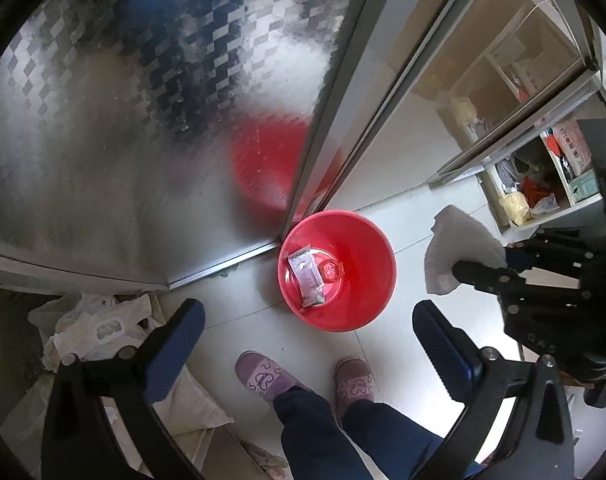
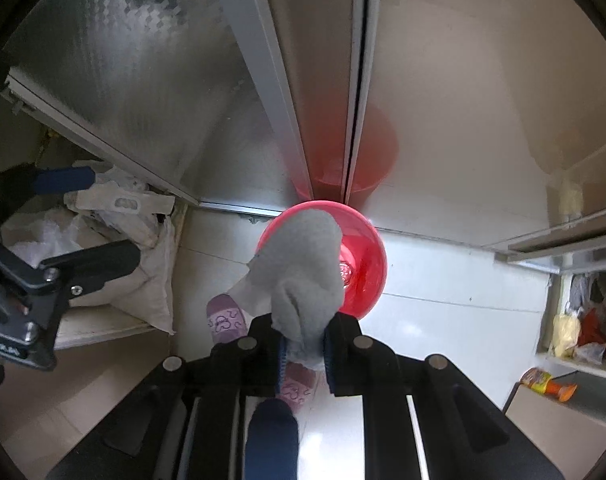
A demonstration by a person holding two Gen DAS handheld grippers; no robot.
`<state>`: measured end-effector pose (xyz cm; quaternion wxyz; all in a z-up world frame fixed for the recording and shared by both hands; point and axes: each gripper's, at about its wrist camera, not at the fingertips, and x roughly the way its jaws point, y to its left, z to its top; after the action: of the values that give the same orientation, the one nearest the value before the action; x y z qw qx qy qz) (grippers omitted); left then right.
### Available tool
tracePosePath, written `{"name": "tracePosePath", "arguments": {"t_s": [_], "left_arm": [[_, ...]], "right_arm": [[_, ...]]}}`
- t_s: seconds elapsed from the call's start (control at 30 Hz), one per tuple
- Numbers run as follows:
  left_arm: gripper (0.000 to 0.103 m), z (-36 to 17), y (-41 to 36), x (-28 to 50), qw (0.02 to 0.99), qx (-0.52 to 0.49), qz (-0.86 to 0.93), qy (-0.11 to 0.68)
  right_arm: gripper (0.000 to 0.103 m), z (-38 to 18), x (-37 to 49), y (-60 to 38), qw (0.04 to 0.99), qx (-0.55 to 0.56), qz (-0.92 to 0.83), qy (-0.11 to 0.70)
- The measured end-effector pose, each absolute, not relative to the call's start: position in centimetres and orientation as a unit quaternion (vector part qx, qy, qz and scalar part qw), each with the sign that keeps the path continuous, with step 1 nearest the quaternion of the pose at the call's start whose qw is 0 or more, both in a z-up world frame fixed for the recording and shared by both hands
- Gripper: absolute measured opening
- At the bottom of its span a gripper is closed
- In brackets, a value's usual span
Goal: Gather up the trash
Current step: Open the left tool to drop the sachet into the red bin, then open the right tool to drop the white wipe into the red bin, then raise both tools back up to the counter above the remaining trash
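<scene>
The left gripper (image 1: 307, 344) is spread wide and empty above the red bucket (image 1: 367, 308) (a clear wrapper (image 1: 306, 276) lies inside). The right gripper (image 2: 303, 354) is clenched on a crumpled white tissue (image 2: 299, 272), just right of the bucket on the tiled floor (image 1: 239, 304).

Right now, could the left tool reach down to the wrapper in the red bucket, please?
Probably yes: the left tool is open and empty above the red bucket, and nothing covers the wrapper inside.
</scene>
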<state>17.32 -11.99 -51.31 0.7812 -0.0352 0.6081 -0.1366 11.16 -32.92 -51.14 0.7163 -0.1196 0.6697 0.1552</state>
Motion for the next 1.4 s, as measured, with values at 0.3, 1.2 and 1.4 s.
{"name": "tracePosePath", "arguments": {"t_s": [0.3,1.2,1.4], "left_arm": [[0.103,-52.0,-11.9,16.7,0.775,-0.034,-0.125,0.619],[0.103,-25.0,-11.2,11.0,0.824,-0.044,-0.123,0.552],[0.103,-19.6,-10.7,9.8,0.84,-0.053,-0.1,0.531]], "right_arm": [[0.06,-51.7,11.0,-32.4,0.721,-0.137,0.132,0.666],[0.102,-26.1,8.8,-32.3,0.779,-0.103,0.176,0.593],[0.102,-19.4,9.3,-31.3,0.801,-0.105,0.2,0.554]]}}
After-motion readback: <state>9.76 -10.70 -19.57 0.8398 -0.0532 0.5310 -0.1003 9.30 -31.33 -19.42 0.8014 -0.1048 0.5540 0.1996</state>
